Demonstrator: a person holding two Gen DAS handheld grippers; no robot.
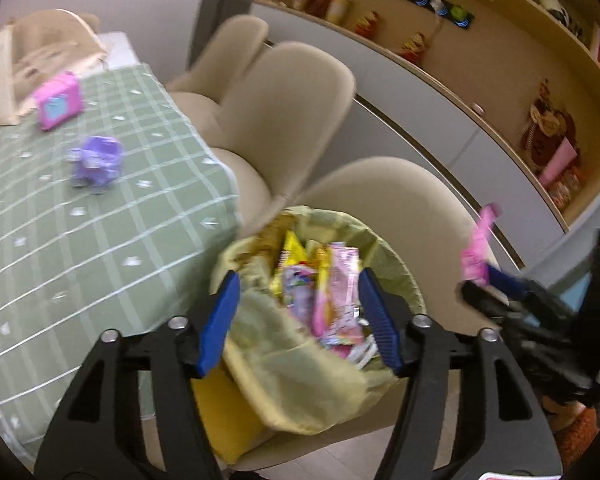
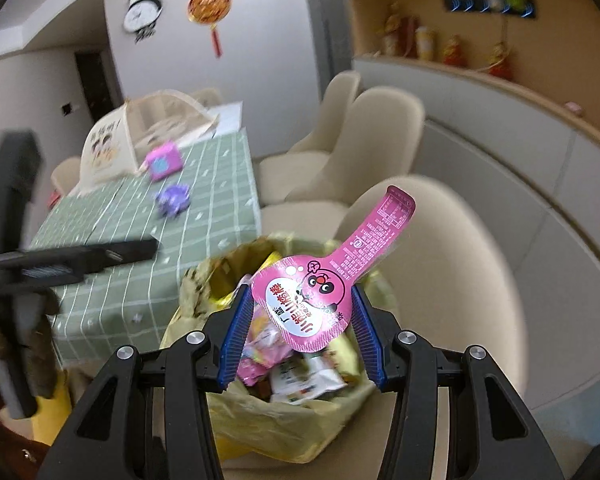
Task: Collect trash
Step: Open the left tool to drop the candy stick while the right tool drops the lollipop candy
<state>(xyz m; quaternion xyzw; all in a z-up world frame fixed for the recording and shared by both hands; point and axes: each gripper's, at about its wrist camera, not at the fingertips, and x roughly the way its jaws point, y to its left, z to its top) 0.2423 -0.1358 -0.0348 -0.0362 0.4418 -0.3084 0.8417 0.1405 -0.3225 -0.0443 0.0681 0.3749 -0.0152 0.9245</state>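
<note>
Right gripper (image 2: 298, 330) clamps a pink spoon-shaped foil wrapper (image 2: 320, 292) above the yellow-lined bin (image 2: 260, 420) for dropping; left gripper (image 1: 300, 320) hangs open, empty.

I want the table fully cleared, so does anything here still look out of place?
Yes. A crumpled purple wrapper and a pink box lie loose on the green checked tablecloth, away from the lined trash bin. Whether the box is trash is unclear.
</note>
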